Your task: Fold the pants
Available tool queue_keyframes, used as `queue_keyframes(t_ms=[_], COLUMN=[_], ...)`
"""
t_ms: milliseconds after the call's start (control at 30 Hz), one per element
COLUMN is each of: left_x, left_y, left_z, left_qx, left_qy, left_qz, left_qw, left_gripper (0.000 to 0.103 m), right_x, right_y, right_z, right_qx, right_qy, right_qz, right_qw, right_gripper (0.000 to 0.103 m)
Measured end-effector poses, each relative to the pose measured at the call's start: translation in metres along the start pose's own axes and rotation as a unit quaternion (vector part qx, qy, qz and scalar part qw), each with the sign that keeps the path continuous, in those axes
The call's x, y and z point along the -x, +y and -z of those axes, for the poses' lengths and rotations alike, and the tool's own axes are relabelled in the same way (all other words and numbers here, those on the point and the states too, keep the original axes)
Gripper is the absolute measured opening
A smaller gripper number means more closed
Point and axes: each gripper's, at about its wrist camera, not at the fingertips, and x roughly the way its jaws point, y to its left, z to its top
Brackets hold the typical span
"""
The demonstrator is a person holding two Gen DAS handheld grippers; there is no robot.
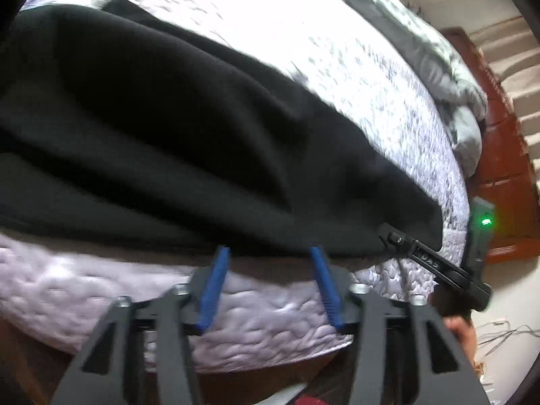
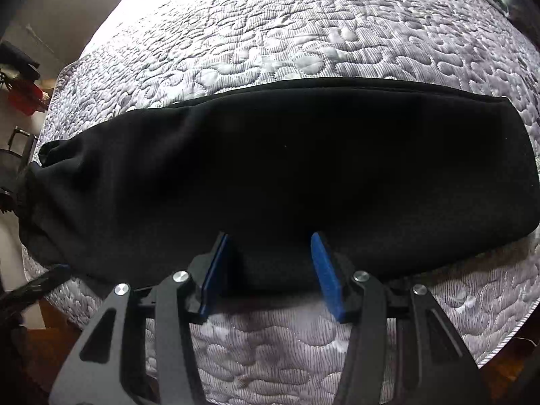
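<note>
Black pants flat on quilted bed — both tongs parted, empty

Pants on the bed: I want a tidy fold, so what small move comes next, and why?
Probably close the right gripper on the near edge of the black pants. They lie as one long band across the quilt, and that edge sits between its open blue fingers.

A quilted grey bedspread spreads ahead of and beneath the gripper fingers. Further ahead to the right, a rumpled grey blanket lies beside reddish wooden furniture.
</note>
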Motion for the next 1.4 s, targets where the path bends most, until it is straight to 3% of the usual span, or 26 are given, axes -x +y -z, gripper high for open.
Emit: queue_keyframes(t_ms=[67,167,267,433,567,633,800,933,1067,1133,1233,1300,1400], left_x=[0.020,0.046,0.052,0.047,0.048,0.053,0.056,0.077,0.117,0.113,0.082,0.065,0.073], left_y=[0.026,0.090,0.131,0.161,0.171,0.172,0.180,0.163,0.115,0.115,0.140,0.159,0.166], left_z=[-0.004,-0.020,-0.036,-0.052,-0.054,-0.053,-0.051,-0.036,-0.001,0.012,0.019,0.021,0.023], left_qx=[0.024,0.106,0.155,0.196,0.227,0.233,0.241,0.233,0.161,0.161,0.193,0.204,0.221], left_qy=[-0.018,-0.044,-0.046,-0.042,-0.050,-0.064,-0.090,-0.142,-0.223,-0.222,-0.179,-0.152,-0.148], left_qz=[-0.014,-0.032,-0.022,-0.001,0.034,0.046,0.034,0.026,-0.022,-0.036,-0.060,-0.054,-0.019], left_qw=[0.9995,0.9929,0.9866,0.9798,0.9720,0.9694,0.9657,0.9618,0.9612,0.9610,0.9628,0.9656,0.9637], left_gripper=[0.054,0.051,0.051,0.051,0.052,0.046,0.004,0.003,0.003,0.003,0.003,0.005,0.011], right_x=[0.002,0.002,0.004,-0.004,-0.005,-0.005,-0.008,-0.010,-0.010,-0.010,-0.010,-0.010,-0.010], right_y=[-0.003,-0.002,-0.003,0.014,0.016,0.016,0.019,0.026,0.022,0.020,0.019,0.019,0.021], right_z=[0.000,-0.004,-0.004,-0.003,-0.004,-0.005,-0.007,-0.007,-0.010,-0.011,-0.013,-0.013,-0.015], right_qx=[-0.007,-0.008,-0.008,-0.002,0.000,0.000,0.006,0.016,0.008,0.003,0.004,0.007,0.008], right_qy=[0.000,-0.004,-0.006,-0.008,-0.006,-0.006,-0.006,-0.006,0.000,0.002,0.004,0.004,0.008], right_qz=[-0.005,-0.007,-0.004,0.002,0.001,-0.001,0.000,0.006,-0.011,-0.018,-0.020,-0.019,-0.017], right_qw=[1.000,1.000,1.000,1.000,1.000,1.000,1.000,1.000,1.000,1.000,1.000,1.000,1.000], right_gripper=[0.051,0.052,0.055,0.061,0.062,0.062,0.069,0.070,0.070,0.070,0.070,0.070,0.070])
